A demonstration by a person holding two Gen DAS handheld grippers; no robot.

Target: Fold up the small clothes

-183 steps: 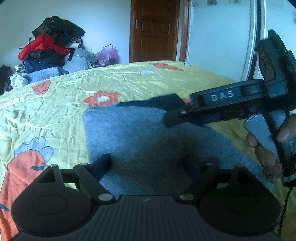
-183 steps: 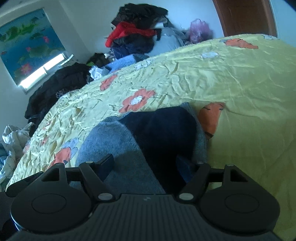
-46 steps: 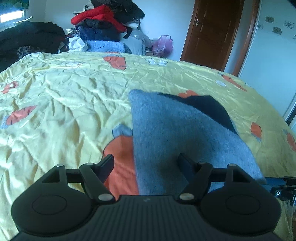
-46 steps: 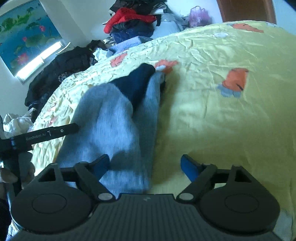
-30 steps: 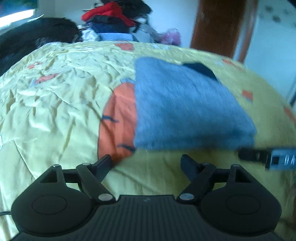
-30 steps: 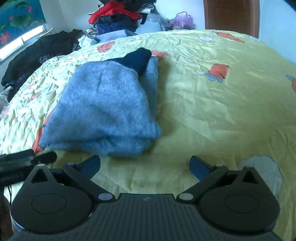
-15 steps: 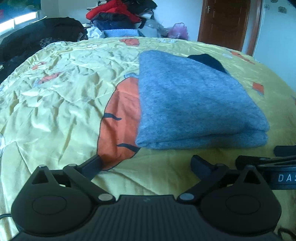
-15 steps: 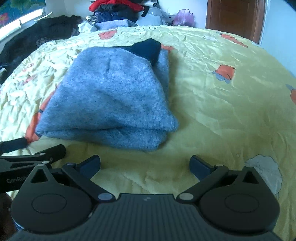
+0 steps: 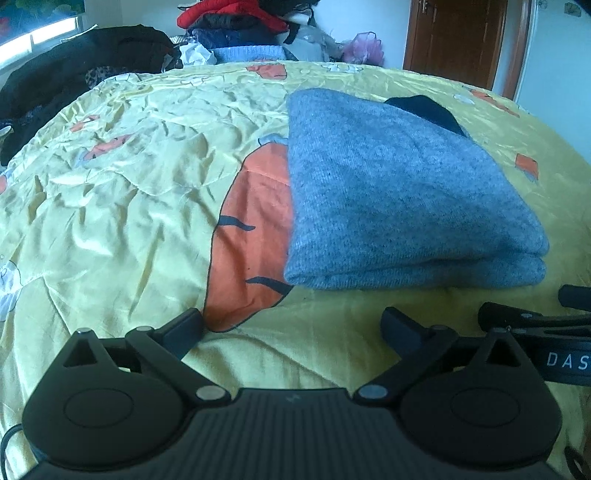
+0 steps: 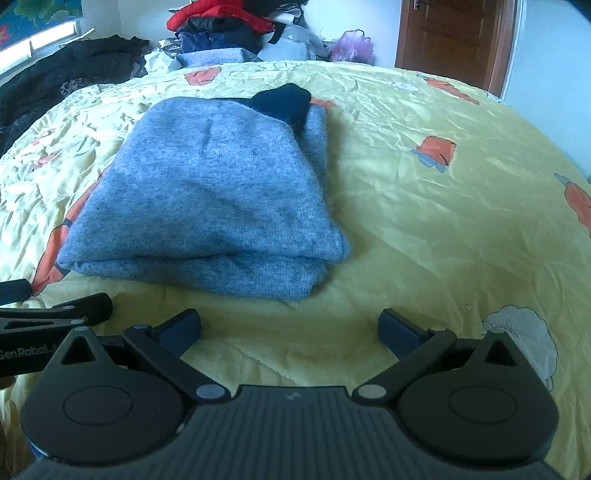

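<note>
Grey knit garment (image 9: 399, 192) lies folded on yellow flowered bed cover (image 9: 129, 192), dark navy part (image 10: 284, 98) at far end. Left hand-held gripper (image 9: 291, 328) spread wide, nothing between jaws, just short of garment's near edge. Right hand-held gripper (image 10: 290, 328) likewise spread, empty, beside left one. Clothes pile (image 10: 221, 26) beyond bed.
</note>
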